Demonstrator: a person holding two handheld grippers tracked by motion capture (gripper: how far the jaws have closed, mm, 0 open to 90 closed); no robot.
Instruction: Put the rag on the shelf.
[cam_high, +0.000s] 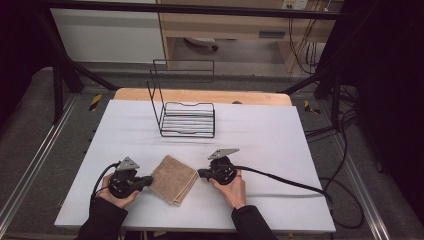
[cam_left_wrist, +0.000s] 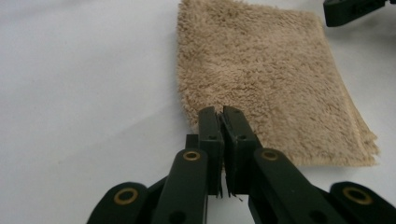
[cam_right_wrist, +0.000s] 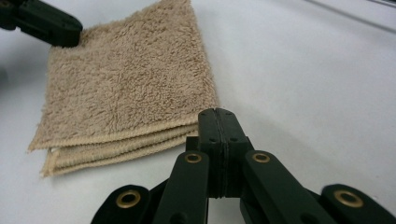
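A folded tan towel (cam_high: 173, 179) lies on the white table top (cam_high: 270, 140) near its front edge, between my two grippers. My left gripper (cam_high: 150, 181) is at the towel's left side. In the left gripper view its jaws (cam_left_wrist: 219, 111) are shut, with the tips at the near edge of the towel (cam_left_wrist: 261, 70). My right gripper (cam_high: 201, 173) is at the towel's right corner. In the right gripper view its jaws (cam_right_wrist: 217, 112) are pressed together, the tips just beside the corner of the towel (cam_right_wrist: 126, 84). I see no cloth between either pair.
A black wire rack (cam_high: 187, 120) with a tall back frame stands at the middle back of the table. The right gripper's cable (cam_high: 280, 177) trails off to the right across the table. A wooden board edge (cam_high: 200, 95) shows behind the white top.
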